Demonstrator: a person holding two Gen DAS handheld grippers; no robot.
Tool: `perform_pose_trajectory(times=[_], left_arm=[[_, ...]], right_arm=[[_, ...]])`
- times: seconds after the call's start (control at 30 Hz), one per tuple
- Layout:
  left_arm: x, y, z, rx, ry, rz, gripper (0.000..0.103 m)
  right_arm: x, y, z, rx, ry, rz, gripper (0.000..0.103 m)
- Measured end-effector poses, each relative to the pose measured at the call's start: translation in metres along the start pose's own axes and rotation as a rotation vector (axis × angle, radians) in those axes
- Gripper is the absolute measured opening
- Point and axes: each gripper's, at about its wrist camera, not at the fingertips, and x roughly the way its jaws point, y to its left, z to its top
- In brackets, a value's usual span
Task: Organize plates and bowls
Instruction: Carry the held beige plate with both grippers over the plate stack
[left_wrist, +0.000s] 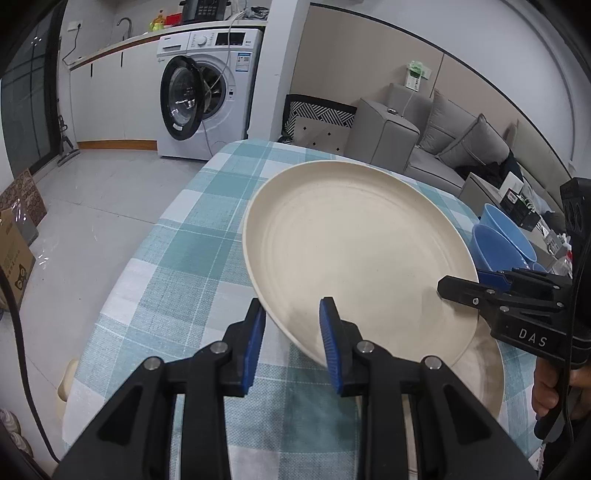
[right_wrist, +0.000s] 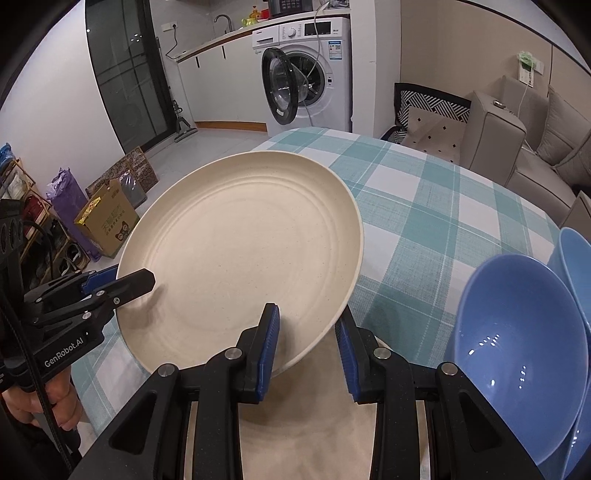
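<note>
A round table (left_wrist: 177, 236) under a teal-and-white checked cloth fills both views, with a washing machine (left_wrist: 207, 92) and a grey sofa (left_wrist: 443, 147) beyond it. Above the cloth a large cream plate (left_wrist: 354, 251) is held clear of the table, tilted, with a second cream plate (left_wrist: 487, 373) lying flat beneath its near edge. Two blue bowls (right_wrist: 517, 332) sit nested just beside the plates on the right.

The left gripper (left_wrist: 291, 343) pinches the raised plate's rim between its blue pads, one pad on top and one beneath. The right gripper (right_wrist: 308, 347) does the same at the opposite side of the near rim, so the plate hangs from two narrow bites.

The risk probably lies in that shared hold. If the hands drift apart or twist unevenly, one rim could slide out of its pads and the plate could drop onto the one below. A swing to the right could also clip the bowls.
</note>
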Motion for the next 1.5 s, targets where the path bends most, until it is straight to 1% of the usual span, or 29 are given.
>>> perform_pose_trajectory(times=[0.13, 0.53, 1.0, 1.37, 1.5], left_arm=[[-0.003, -0.009, -0.001, 0.021, -0.001, -0.014, 0.028], [-0.010, -0.028, -0.012, 0.071, 0.029, -0.047, 0.029], [-0.022, -0.047, -0.034, 0.127, 0.047, -0.056, 0.030], [-0.024, -0.056, -0.042, 0.146, 0.057, -0.067, 0.030], [-0.022, -0.061, -0.051, 0.160, 0.072, -0.063, 0.031]], right_arm=[[-0.008, -0.006, -0.006, 0.016, -0.002, -0.008, 0.032], [-0.028, -0.017, -0.029, 0.044, 0.001, -0.022, 0.032], [-0.045, -0.022, -0.060, 0.060, 0.004, -0.024, 0.032], [-0.053, -0.023, -0.082, 0.078, 0.015, -0.034, 0.032], [-0.054, -0.025, -0.090, 0.076, 0.020, -0.049, 0.032]])
